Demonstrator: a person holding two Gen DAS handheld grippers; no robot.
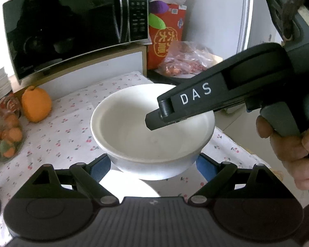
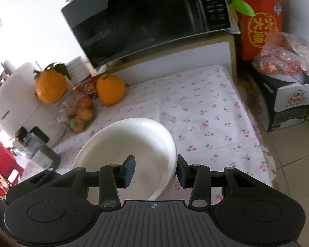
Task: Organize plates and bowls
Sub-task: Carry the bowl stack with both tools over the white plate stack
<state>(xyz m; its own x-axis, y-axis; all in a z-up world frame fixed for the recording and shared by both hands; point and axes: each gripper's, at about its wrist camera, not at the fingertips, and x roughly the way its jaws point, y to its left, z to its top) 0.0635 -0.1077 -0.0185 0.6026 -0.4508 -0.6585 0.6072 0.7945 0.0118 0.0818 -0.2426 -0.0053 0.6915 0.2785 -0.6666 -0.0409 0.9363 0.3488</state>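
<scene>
A white bowl point(image 1: 134, 123) hangs above the cherry-print tablecloth point(image 1: 68, 127). My left gripper point(image 1: 154, 164) is set wide, and its blue pads point(image 1: 102, 165) press the bowl's lower wall on both sides. The right gripper's black finger point(image 1: 175, 109) comes in from the right and dips inside the bowl's right rim. In the right wrist view the bowl point(image 2: 121, 144) is tilted. My right gripper point(image 2: 156, 171) is shut on its right wall, one pad point(image 2: 129, 171) inside and one outside. A white plate point(image 1: 131, 185) lies on the cloth under the bowl.
A black microwave point(image 2: 146, 20) stands on a low shelf at the back. Two big oranges point(image 2: 111, 89) and a bag of small ones point(image 2: 80, 113) crowd the left. A red box point(image 2: 259, 24), a plastic bag point(image 2: 282, 59) and a black-and-white carton point(image 2: 286, 96) sit right. A hand point(image 1: 294, 150) holds the right gripper.
</scene>
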